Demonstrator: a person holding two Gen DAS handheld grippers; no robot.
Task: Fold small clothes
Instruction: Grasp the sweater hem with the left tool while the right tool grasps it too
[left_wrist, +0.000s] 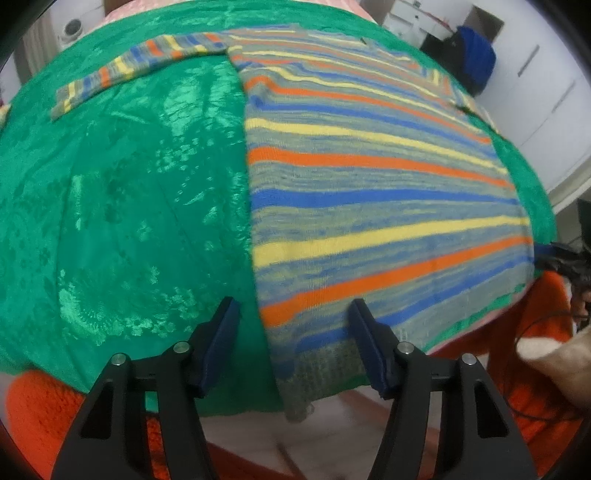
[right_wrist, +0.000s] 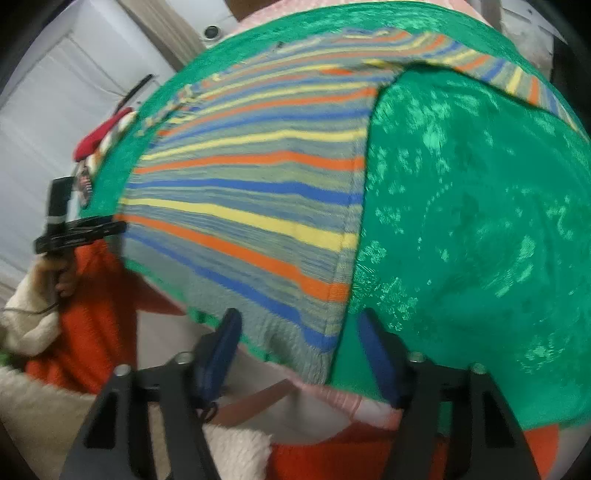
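Striped sweater (left_wrist: 369, 192) lying flat on green cover (left_wrist: 129, 206), one sleeve (left_wrist: 136, 70) stretched far left. Left gripper (left_wrist: 293, 317) and right gripper (right_wrist: 299, 325) at near hem corners, jaws spread, gripping nothing; likely lined up to pinch hem for fold.

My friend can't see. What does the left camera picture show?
A striped sweater lies flat on a shiny green cloth, one sleeve stretched out sideways. The open left gripper sits at the sweater's bottom corner.
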